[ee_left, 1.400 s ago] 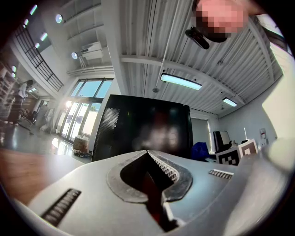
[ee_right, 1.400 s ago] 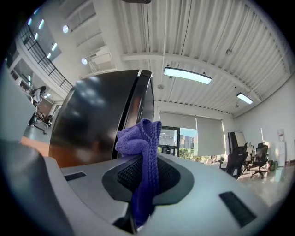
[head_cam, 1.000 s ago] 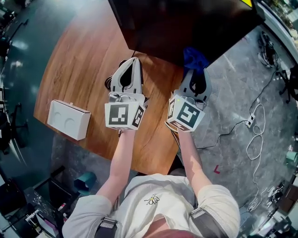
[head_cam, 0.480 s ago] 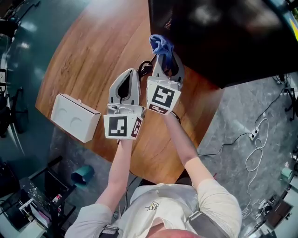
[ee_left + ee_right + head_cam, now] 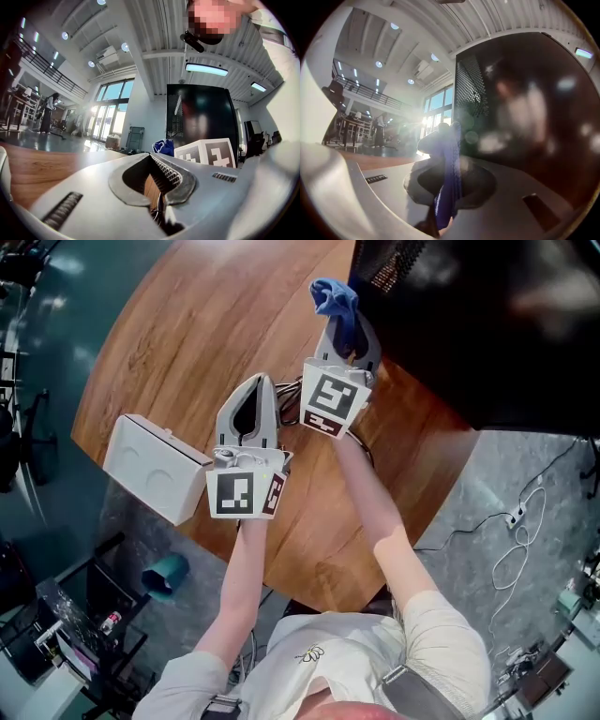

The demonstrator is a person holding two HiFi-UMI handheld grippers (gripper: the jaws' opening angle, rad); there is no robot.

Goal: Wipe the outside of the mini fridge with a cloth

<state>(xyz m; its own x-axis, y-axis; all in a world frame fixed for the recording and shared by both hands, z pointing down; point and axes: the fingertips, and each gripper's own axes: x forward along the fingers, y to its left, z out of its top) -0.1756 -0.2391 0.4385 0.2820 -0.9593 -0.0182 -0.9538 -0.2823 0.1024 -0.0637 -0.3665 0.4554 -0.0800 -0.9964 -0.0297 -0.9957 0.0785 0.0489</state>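
Blue cloth [image 5: 334, 296] pinched in right gripper [image 5: 346, 322], seemingly touching black fridge [image 5: 487, 324].

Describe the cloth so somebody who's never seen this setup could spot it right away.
Find the round wooden table, then the big black mini fridge at its far right. Beside the fridge's left edge, the right gripper pinches a bunched cloth in its jaws. It is the only blue, soft thing there; the left gripper holds nothing, and the box is white and hard.
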